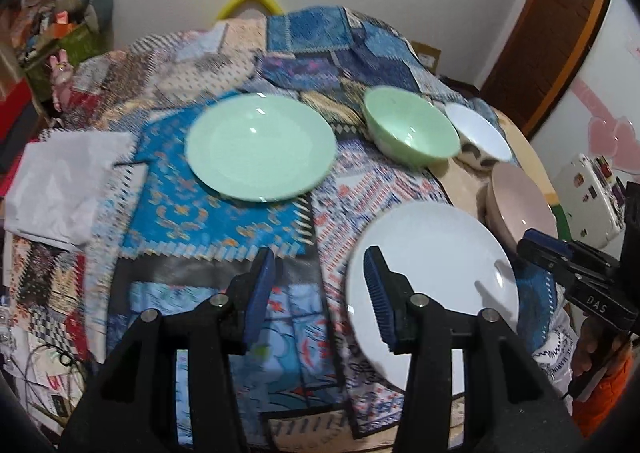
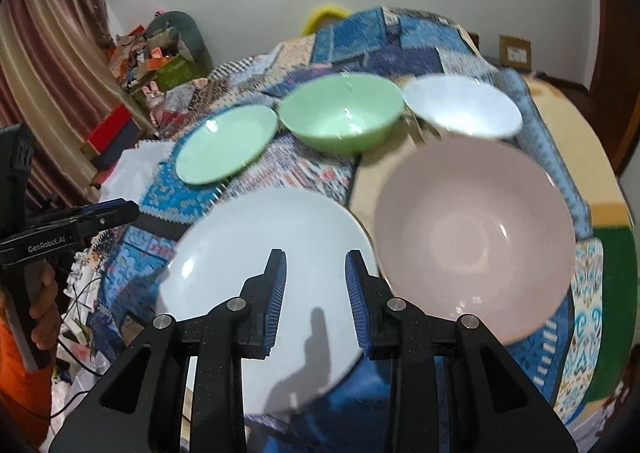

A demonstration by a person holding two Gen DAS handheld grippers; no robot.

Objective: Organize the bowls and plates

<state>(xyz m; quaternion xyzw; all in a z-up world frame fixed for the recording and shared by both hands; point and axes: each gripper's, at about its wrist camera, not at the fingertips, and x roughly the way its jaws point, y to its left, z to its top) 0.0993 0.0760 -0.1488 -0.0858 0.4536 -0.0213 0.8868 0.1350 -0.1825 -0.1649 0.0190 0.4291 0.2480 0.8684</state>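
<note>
Hovering over a round table (image 1: 532,157) draped in patchwork cloths (image 1: 224,221), both grippers hang above the crockery with nothing between their jaws. The left gripper (image 1: 320,293) stands released, its blue pads (image 1: 262,289) well apart over the cloth, just left of the white plate (image 1: 436,277); its right pad overlaps that plate's left rim in the left wrist view, and whether they touch I cannot tell. The right gripper (image 2: 316,293) has its jaws narrower but still parted, empty, above the same white plate (image 2: 260,273). Just right of that plate sits the pink bowl (image 2: 476,237), upright and near the table's edge. Farther back lie the green plate (image 1: 260,147), flat on a blue mat (image 1: 172,213), then the green bowl (image 1: 410,129) beside it, and the white bowl (image 1: 478,135) touching the green bowl's right side. A white folded paper or cloth (image 1: 60,185) lies at the table's left. Each wrist view catches the other gripper at its margin, held by a hand (image 2: 44,305) with an orange sleeve (image 2: 16,373).
</note>
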